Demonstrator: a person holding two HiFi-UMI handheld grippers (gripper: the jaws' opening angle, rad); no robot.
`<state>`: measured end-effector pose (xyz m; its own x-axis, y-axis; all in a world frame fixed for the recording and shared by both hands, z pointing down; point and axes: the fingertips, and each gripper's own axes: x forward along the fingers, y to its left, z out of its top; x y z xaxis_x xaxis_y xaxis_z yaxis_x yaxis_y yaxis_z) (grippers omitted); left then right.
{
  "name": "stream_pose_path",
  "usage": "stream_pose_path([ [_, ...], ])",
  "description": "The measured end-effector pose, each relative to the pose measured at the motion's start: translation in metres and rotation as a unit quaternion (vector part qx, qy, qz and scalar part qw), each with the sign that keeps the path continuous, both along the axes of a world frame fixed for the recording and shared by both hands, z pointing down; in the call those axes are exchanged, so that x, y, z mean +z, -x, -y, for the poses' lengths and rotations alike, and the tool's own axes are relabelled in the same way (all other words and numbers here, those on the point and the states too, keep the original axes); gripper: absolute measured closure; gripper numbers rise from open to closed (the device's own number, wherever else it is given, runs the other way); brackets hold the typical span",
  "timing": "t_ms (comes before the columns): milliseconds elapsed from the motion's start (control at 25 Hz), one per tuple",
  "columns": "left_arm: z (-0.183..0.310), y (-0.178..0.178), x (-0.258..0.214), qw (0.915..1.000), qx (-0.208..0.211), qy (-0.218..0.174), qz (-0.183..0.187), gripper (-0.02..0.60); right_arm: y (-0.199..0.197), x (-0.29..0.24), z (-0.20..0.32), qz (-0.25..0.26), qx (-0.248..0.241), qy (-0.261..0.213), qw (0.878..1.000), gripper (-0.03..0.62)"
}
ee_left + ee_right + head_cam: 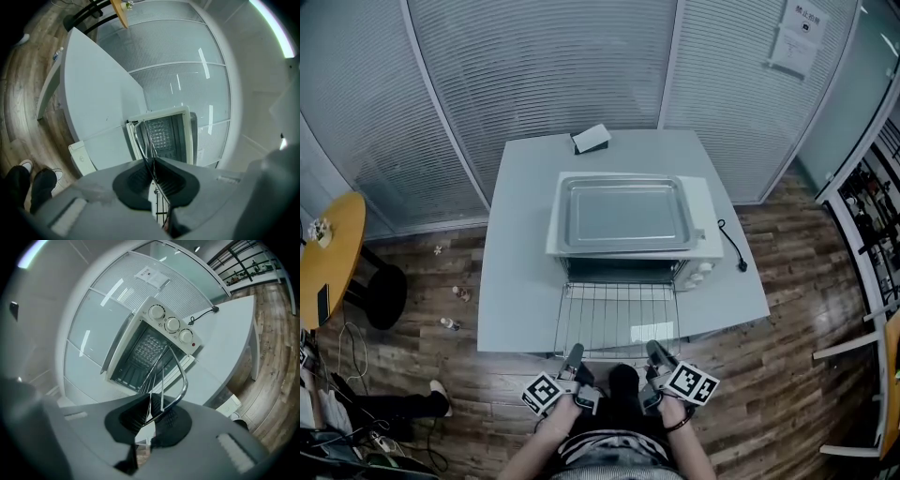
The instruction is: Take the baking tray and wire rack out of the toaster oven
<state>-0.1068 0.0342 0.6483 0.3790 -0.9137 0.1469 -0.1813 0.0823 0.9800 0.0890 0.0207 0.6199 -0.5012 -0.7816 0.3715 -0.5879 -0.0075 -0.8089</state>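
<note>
A white toaster oven (pixel 698 246) stands on a pale table (pixel 516 281), its door folded down toward me. The baking tray (pixel 628 214) lies on the oven's roof. The wire rack (pixel 617 319) sticks out of the oven mouth over the open door, level. My left gripper (pixel 574 356) is shut on the rack's front left corner, and my right gripper (pixel 656 353) is shut on its front right corner. In the left gripper view the rack's wires (pixel 140 136) run from the pads (pixel 136 180) into the oven (pixel 187 136). The right gripper view shows the rack's bent rim (pixel 183 380) clamped in the pads (pixel 171 423).
A small dark and white box (pixel 592 139) sits at the table's far edge. A black power cord (pixel 731 244) trails to the right of the oven. A yellow round table (pixel 328 253) and black stool (pixel 384 295) stand at left. Glass partitions close the back.
</note>
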Motion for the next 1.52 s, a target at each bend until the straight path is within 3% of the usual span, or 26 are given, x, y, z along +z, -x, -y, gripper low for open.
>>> stream_pose_path([
  [400, -0.025, 0.007, -0.055, 0.9986, -0.008, -0.051, -0.009, 0.574, 0.009, -0.047, -0.024, 0.019, -0.013, -0.046, 0.999, 0.585],
  [720, -0.04, 0.019, -0.107, 0.9937, -0.011, -0.11, 0.015, 0.574, 0.027, -0.103, -0.036, 0.064, -0.029, -0.103, 0.992, 0.585],
  [960, -0.046, 0.026, -0.142, 0.989, -0.015, -0.146, 0.021, 0.574, 0.031, -0.128, -0.041, 0.068, -0.037, -0.133, 0.988, 0.585],
  [1240, -0.028, 0.027, -0.168, 0.9849, 0.0, -0.171, 0.029, 0.574, 0.03, -0.148, -0.027, 0.074, -0.036, -0.157, 0.984, 0.585],
  [1520, 0.016, 0.017, -0.182, 0.9848, 0.016, -0.171, 0.024, 0.574, 0.023, -0.165, 0.014, 0.069, -0.035, -0.17, 0.982, 0.585],
])
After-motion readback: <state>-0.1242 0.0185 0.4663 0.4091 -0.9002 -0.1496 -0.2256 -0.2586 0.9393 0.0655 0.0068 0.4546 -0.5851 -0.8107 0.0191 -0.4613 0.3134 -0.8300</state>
